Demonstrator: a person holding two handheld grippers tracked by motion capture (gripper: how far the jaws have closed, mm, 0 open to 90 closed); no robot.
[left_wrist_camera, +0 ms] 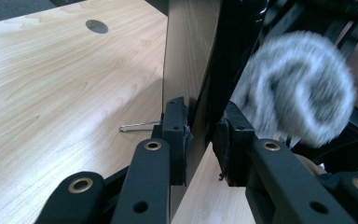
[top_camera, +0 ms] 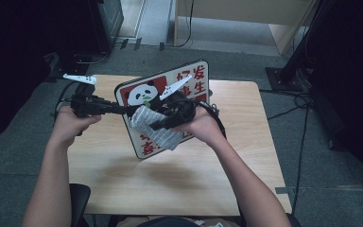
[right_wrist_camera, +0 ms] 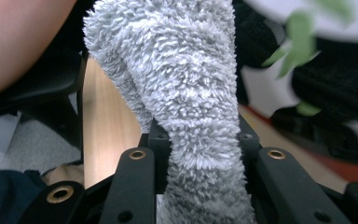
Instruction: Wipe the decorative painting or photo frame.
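Clamping panda sign (top_camera: 147, 90) edge, left hand-held gripper (top_camera: 123, 109), right hand-held gripper (top_camera: 157, 124) pinching grey cloth (top_camera: 157, 126)

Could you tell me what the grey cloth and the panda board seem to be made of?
The grey cloth looks like soft microfibre or terry: a dense, fluffy pile with faint stripes, bunched between the right gripper jaws. The panda board seems a thin rigid panel, probably wood or fibreboard: printed front, and a wood-grain back in the left gripper view.
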